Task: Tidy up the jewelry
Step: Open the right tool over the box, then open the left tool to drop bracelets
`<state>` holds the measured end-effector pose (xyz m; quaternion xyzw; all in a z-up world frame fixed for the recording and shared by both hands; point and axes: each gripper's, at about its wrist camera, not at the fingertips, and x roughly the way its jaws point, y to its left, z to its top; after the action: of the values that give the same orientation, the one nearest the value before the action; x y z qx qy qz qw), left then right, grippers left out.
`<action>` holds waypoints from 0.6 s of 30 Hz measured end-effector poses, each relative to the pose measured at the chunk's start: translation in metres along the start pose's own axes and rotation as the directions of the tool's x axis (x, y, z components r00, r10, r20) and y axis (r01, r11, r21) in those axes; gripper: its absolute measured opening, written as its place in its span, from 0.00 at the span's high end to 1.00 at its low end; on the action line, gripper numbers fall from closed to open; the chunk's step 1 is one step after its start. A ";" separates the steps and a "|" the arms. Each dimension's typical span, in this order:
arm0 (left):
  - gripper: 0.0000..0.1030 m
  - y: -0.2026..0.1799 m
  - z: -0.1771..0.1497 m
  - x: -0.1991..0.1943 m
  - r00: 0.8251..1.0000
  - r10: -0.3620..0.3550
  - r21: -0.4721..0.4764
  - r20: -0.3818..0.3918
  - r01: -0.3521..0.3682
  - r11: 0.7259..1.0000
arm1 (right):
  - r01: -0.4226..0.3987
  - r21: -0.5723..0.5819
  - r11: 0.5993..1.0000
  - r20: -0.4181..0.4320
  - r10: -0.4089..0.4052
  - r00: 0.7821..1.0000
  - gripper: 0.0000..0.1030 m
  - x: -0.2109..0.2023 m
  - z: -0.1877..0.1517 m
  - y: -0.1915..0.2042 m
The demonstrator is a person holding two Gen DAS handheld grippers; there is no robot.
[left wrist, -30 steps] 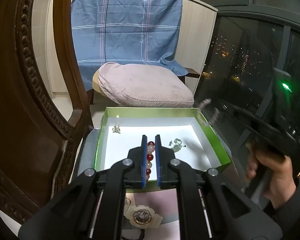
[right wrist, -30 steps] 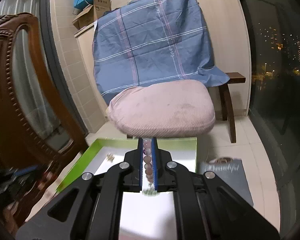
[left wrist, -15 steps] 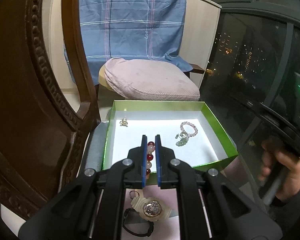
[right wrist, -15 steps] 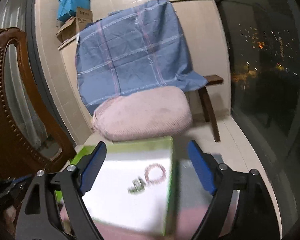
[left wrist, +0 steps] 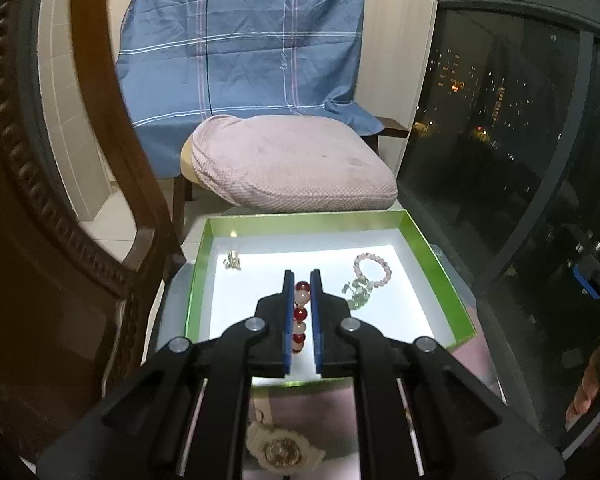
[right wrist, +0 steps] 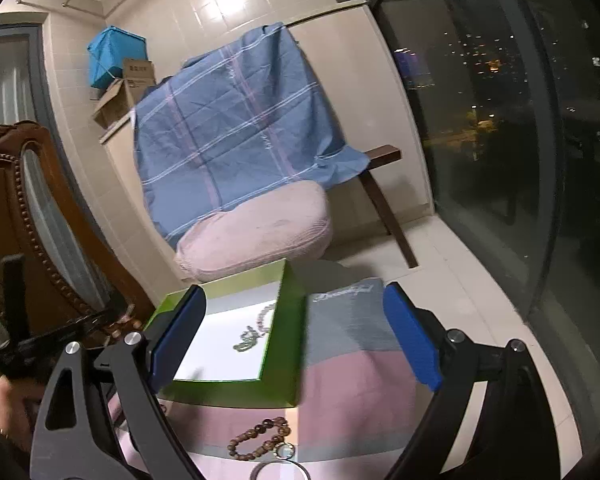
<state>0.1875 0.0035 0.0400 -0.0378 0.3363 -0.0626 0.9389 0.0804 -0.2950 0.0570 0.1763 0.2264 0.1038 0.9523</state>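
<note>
- Left wrist view: left gripper (left wrist: 301, 280) has its fingers closed on a red-and-white bead bracelet (left wrist: 300, 316), strand pinched between the blue pads, held above the near half of the green box (left wrist: 436, 254).
- Already lying on the box's white floor: pink bead bracelet (left wrist: 373, 271) at right, pale green chain piece (left wrist: 356, 294) touching it, small gold trinket (left wrist: 233, 261) at back left.
- White watch (left wrist: 286, 450) sits on the pink cloth (left wrist: 340, 412) below the gripper, outside the box.
- Step judged: carrying the held bracelet over for a drop; next move calls for lowering over a bare patch of white floor, clear of the pink bracelet, then opening the fingers.
- Right wrist view: right gripper (right wrist: 296, 332) fingers spread wide, nothing between them, hovering near the box's right wall.
- Brown wooden bead bracelet (right wrist: 260, 438) lies on the pink cloth just in front of the box; a metal ring-shaped item (right wrist: 278, 470) sits at the bottom edge, too cropped to identify.
- Likely next pick for the right side: the brown bracelet; needs to drop down and straddle one side of the loop before closing.
- Sorting looks partly done, several pieces still outside.
</note>
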 end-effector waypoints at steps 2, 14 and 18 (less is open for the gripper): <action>0.92 -0.005 0.010 0.010 1.000 0.006 0.006 -0.013 -0.006 1.000 | -0.011 -0.002 1.000 -0.002 0.011 1.000 0.14 0.003 0.000 0.002; 0.18 -0.022 0.019 0.003 0.997 0.078 0.061 0.030 -0.079 0.995 | -0.040 -0.034 0.999 0.001 0.040 0.999 0.14 0.006 0.000 0.015; 0.12 -0.012 -0.010 -0.041 0.994 0.065 0.023 0.093 -0.067 0.997 | -0.038 -0.051 0.998 -0.007 0.037 0.999 0.14 0.007 -0.002 0.018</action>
<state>0.1487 -0.0032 0.0589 -0.0171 0.2927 -0.0342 0.9554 0.0833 -0.2760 0.0598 0.1556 0.2232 0.1279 0.9537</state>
